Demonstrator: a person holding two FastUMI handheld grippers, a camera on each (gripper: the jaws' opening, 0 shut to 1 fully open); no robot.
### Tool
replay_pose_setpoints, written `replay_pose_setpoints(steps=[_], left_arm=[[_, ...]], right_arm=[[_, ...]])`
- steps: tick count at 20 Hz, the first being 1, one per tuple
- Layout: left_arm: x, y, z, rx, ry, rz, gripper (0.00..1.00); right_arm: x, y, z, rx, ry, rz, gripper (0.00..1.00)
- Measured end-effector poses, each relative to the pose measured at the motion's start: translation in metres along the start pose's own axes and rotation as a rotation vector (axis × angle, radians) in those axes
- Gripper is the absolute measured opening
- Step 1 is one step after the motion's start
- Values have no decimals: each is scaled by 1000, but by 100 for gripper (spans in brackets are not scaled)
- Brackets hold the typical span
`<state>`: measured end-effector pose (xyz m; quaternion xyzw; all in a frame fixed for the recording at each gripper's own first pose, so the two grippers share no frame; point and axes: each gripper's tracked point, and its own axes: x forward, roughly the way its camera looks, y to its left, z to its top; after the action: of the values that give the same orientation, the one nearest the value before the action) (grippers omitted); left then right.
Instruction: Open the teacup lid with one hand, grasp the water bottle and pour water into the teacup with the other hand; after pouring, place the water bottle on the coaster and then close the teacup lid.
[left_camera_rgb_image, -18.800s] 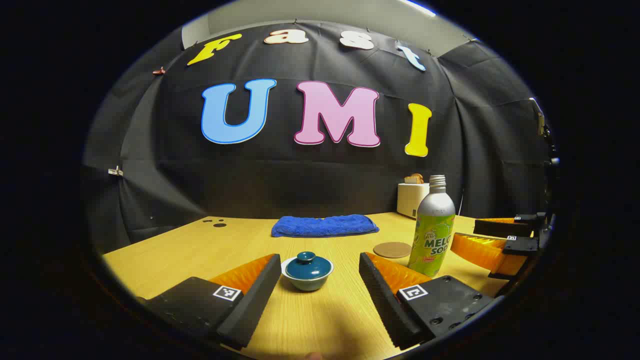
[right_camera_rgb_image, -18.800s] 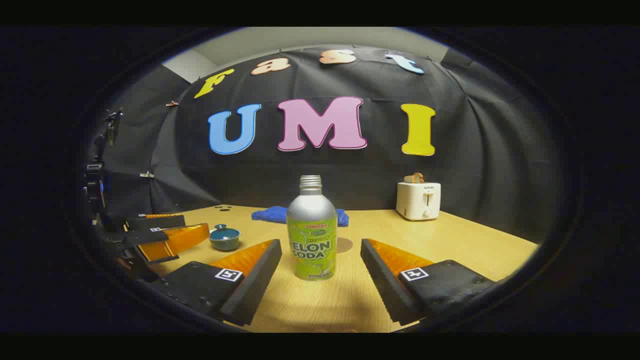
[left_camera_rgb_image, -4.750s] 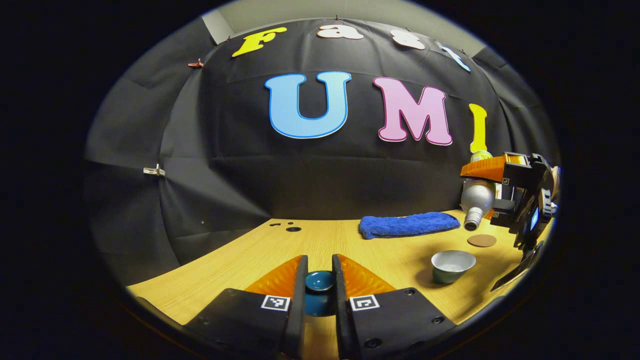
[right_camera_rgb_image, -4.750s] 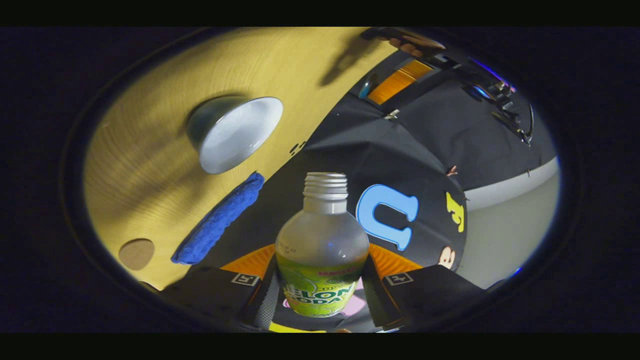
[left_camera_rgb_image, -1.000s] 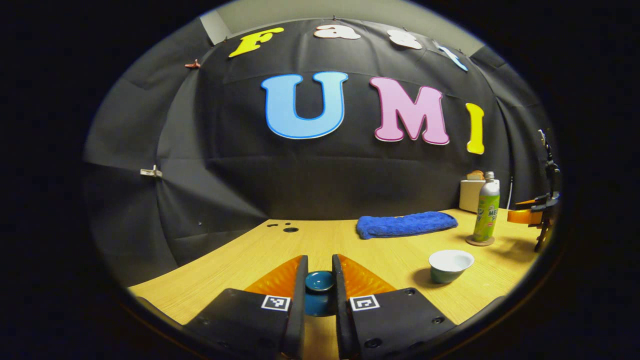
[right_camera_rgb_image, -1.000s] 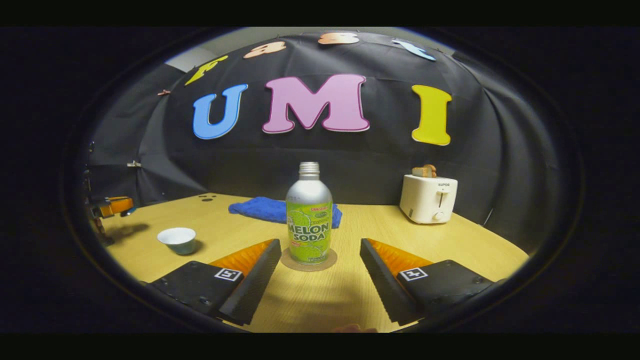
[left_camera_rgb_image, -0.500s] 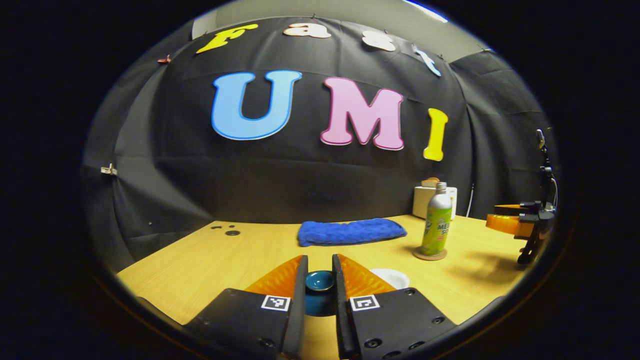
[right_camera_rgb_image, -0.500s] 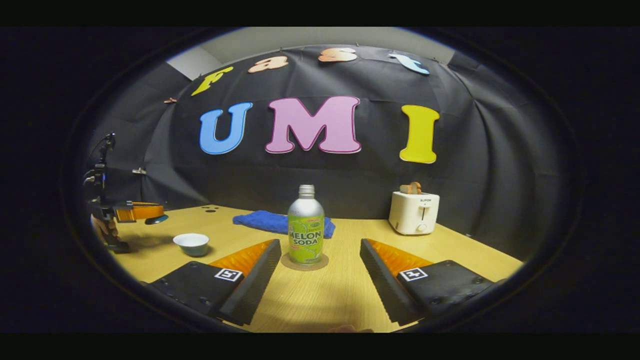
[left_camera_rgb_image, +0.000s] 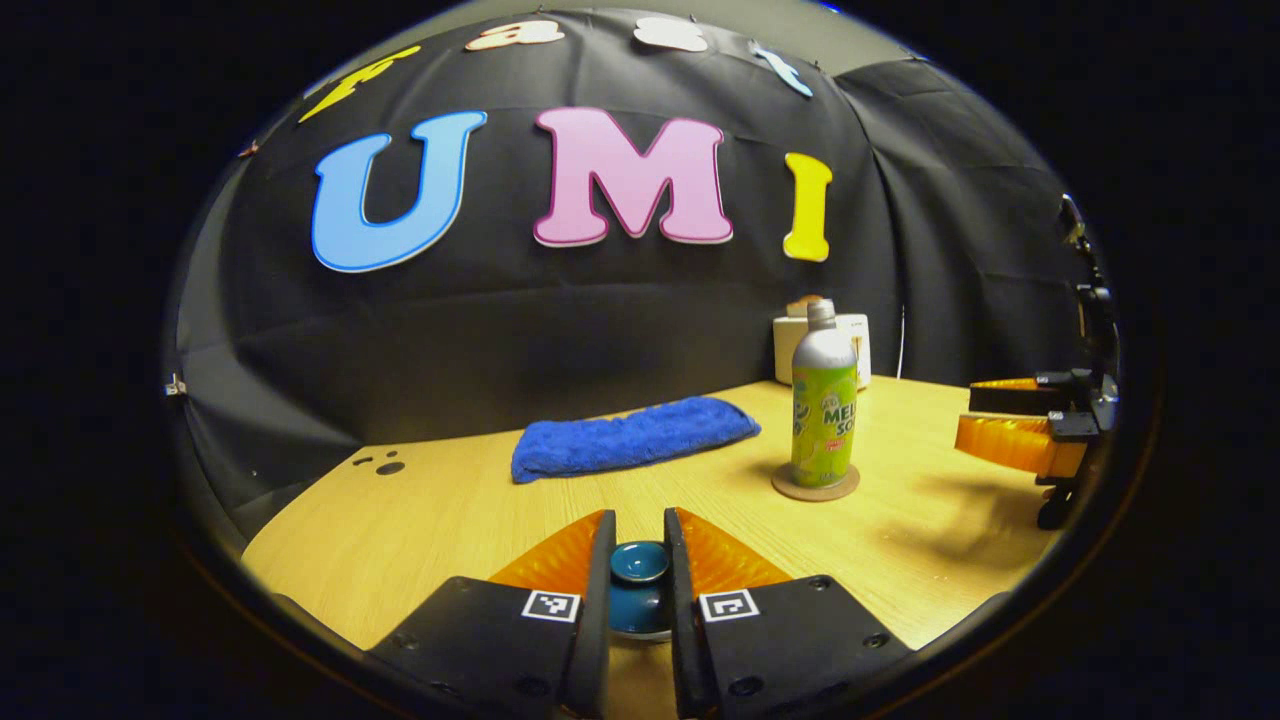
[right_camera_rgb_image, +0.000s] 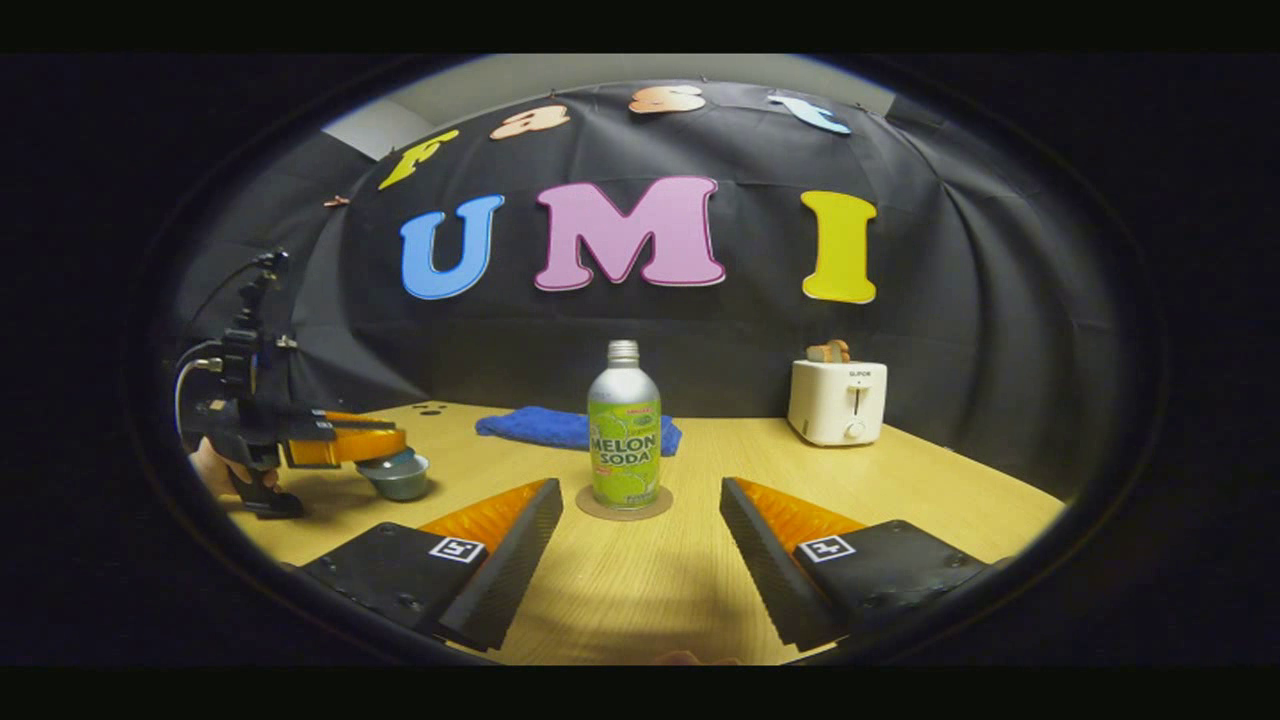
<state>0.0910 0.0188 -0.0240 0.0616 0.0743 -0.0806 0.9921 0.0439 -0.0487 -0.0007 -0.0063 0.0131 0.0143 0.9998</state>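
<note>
My left gripper (left_camera_rgb_image: 640, 520) is shut on the knob of the dark teal lid (left_camera_rgb_image: 640, 562). In the right gripper view that left gripper (right_camera_rgb_image: 385, 447) hovers right over the grey-green teacup (right_camera_rgb_image: 400, 482), with the lid at the cup's mouth; whether it rests on the rim I cannot tell. The melon soda bottle (right_camera_rgb_image: 624, 440) stands upright, uncapped, on the round brown coaster (right_camera_rgb_image: 655, 504). My right gripper (right_camera_rgb_image: 640, 490) is open a short way in front of the bottle, not touching it. The bottle (left_camera_rgb_image: 825, 415) and coaster (left_camera_rgb_image: 840, 487) stand right of centre in the left gripper view, with the right gripper (left_camera_rgb_image: 965, 418) beyond them.
A folded blue towel (right_camera_rgb_image: 530, 425) lies at the back of the wooden table (right_camera_rgb_image: 900, 500). A white toaster (right_camera_rgb_image: 836, 400) with toast stands at the back right. A hand (right_camera_rgb_image: 210, 465) holds the left gripper at the table's left edge.
The left gripper has carried the lid rightwards and down over the teacup, which it now covers. The right gripper stays open, a little farther back from the bottle.
</note>
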Motion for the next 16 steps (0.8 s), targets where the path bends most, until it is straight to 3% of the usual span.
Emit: replay_pose_setpoints(steps=[16], left_arm=[[7, 0, -9, -20, 35, 33, 30]], right_arm=[[-2, 1, 1, 11, -22, 1, 98]])
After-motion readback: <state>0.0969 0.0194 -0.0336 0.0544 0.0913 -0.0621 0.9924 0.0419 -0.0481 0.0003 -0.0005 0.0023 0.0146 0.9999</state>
